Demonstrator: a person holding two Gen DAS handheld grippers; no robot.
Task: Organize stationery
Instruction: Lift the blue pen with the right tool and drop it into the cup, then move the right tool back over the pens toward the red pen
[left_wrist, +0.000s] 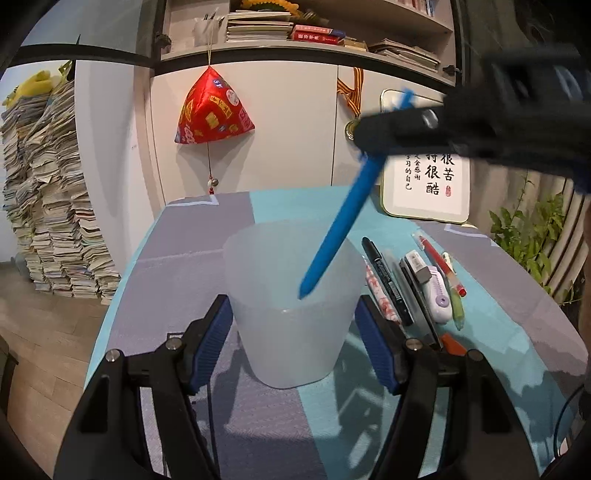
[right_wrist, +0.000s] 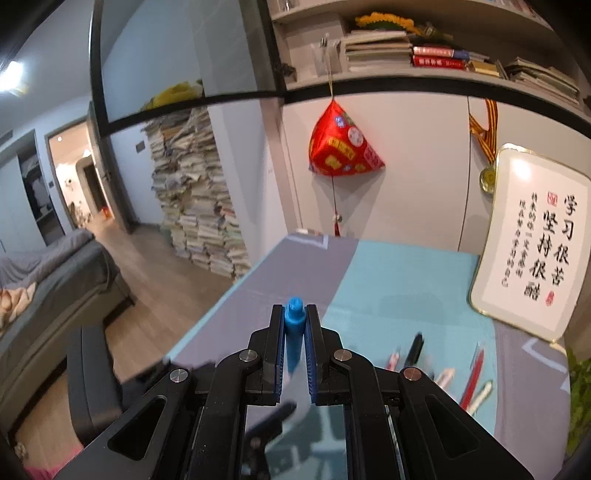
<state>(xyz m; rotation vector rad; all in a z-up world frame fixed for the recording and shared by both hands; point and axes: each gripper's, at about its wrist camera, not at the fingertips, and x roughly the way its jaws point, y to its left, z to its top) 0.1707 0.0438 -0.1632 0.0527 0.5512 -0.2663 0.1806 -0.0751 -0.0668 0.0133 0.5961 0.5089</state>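
While clamped, blue pen (left_wrist: 341, 218) slants tip-down over cup (left_wrist: 291, 317).

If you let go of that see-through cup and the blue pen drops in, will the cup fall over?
Probably not, but it could wobble. The cup looks like thin, light plastic and is narrower at its base than its rim, so a leaning pen might tip it. The left hand-held gripper grips its sides, which should steady it while the right hand-held gripper lowers the blue pen.

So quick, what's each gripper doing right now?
Left gripper: closed on the translucent cup.
Right gripper: closed on the blue pen.
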